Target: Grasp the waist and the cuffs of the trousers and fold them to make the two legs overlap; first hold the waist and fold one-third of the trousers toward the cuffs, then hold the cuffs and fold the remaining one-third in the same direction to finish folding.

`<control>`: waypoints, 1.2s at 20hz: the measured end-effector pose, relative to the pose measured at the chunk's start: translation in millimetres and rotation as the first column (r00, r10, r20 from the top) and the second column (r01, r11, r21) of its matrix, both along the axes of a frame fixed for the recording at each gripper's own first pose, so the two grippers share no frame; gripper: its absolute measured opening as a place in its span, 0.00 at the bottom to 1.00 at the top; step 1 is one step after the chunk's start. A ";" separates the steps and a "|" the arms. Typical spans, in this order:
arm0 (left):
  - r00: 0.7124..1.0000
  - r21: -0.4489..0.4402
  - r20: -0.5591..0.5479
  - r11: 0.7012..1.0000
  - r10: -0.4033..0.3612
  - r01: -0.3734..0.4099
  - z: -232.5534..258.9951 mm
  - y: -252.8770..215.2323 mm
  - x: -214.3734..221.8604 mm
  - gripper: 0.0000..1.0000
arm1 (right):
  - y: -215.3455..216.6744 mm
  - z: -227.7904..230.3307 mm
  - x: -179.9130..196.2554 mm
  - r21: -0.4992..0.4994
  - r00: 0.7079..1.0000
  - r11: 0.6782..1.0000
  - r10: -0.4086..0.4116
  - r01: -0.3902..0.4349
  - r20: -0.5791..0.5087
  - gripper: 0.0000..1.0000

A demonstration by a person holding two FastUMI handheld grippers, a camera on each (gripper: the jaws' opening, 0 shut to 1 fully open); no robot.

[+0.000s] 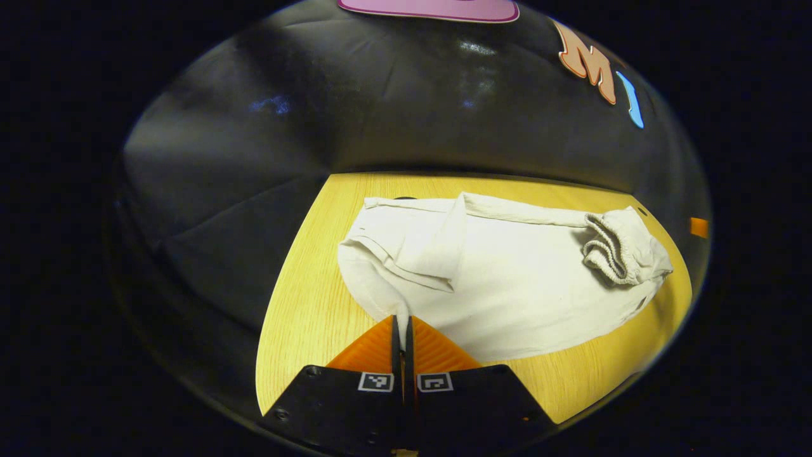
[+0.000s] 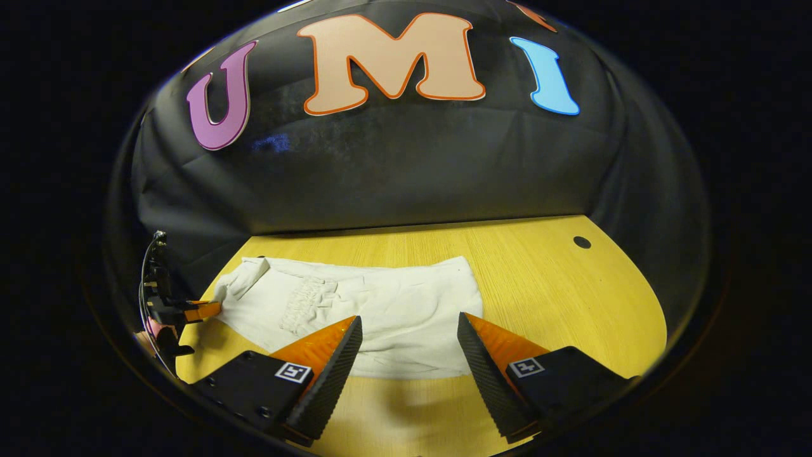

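Left gripper view: near edge of trousers pinched, fold under way

Left claw point(image 1: 402, 327) pressed together on the near hem of the white trousers point(image 1: 507, 285); right claw point(image 2: 409, 336) spread wide, hovering over the cloth, holding nothing. Beyond, trousers lying flat on the yellow counter point(image 1: 304, 304), long axis running across, gathered elastic end point(image 1: 612, 254) pointing right. Probably the thirds fold; next, carrying the pinched edge over the middle without dragging
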State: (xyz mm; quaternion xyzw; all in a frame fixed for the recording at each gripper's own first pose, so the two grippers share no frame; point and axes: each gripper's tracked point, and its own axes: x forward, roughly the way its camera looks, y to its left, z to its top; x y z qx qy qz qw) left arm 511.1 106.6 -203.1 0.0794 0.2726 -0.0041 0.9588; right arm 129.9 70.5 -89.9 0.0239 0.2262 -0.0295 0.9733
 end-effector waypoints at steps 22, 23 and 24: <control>0.947 -0.239 0.311 0.957 -0.083 0.162 155.9 -231.9 16.1 0.00 | -149.0 28.7 -60.3 -0.022 0.998 0.999 -0.049 0.050 0.028 0.93; 0.942 -0.230 0.319 0.956 -0.103 0.182 160.9 -250.5 14.3 0.00 | -157.6 27.9 -62.4 -0.022 0.998 0.999 -0.048 0.049 0.027 0.93; 0.938 -0.218 0.324 0.955 -0.124 0.201 165.2 -269.3 13.0 0.00 | -165.4 26.9 -65.4 -0.017 0.999 0.999 -0.046 0.047 0.024 0.93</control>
